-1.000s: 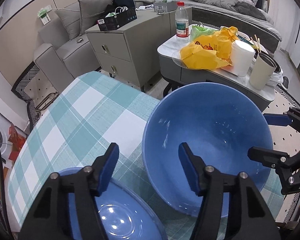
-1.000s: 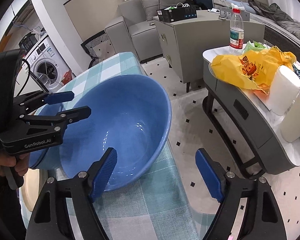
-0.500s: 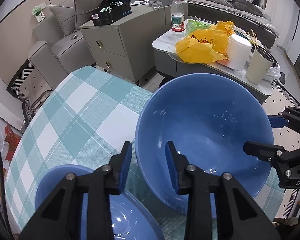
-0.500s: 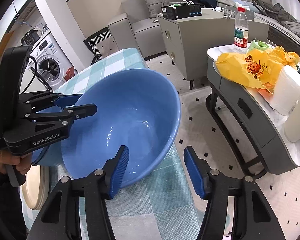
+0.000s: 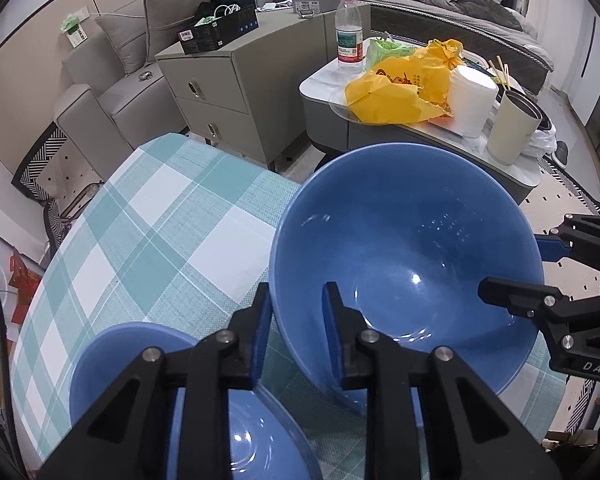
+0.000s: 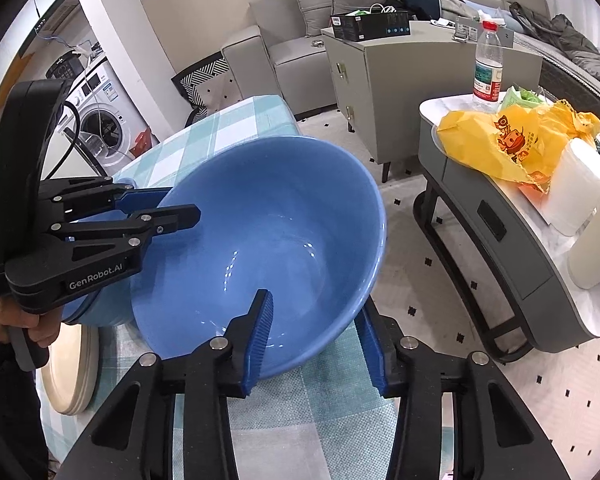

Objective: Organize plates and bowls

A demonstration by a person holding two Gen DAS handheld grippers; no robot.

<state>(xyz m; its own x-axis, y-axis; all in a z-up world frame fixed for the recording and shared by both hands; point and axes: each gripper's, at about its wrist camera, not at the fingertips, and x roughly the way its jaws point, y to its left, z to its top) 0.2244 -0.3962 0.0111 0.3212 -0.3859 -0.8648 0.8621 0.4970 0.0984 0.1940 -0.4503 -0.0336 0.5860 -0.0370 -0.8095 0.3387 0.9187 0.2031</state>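
Note:
A large blue bowl [image 5: 412, 280] sits on the teal checked tablecloth [image 5: 160, 216], close to its edge. My left gripper [image 5: 296, 304] straddles the bowl's near rim and its jaws are closing, one pad outside the wall and one inside, both against it. My right gripper [image 6: 314, 312] is at the opposite rim, jaws closing, with a gap still showing between the inner pad and the bowl [image 6: 268, 232]. Each gripper shows in the other's view: right gripper [image 5: 516, 266], left gripper [image 6: 180, 204]. A smaller blue bowl [image 5: 140, 364] lies under the left gripper.
Cream plates [image 6: 72, 368] are stacked at the table's left, beside a hand [image 6: 16, 320]. Beyond the table edge stand a grey cabinet [image 5: 228, 92] and a low table [image 5: 420, 136] with a yellow bag [image 5: 400, 88], a bottle, a paper roll and a cup.
Both grippers' jaws have narrowed from wide open to close around the large bowl's rim. The bowl and both hands have stayed about where they were.

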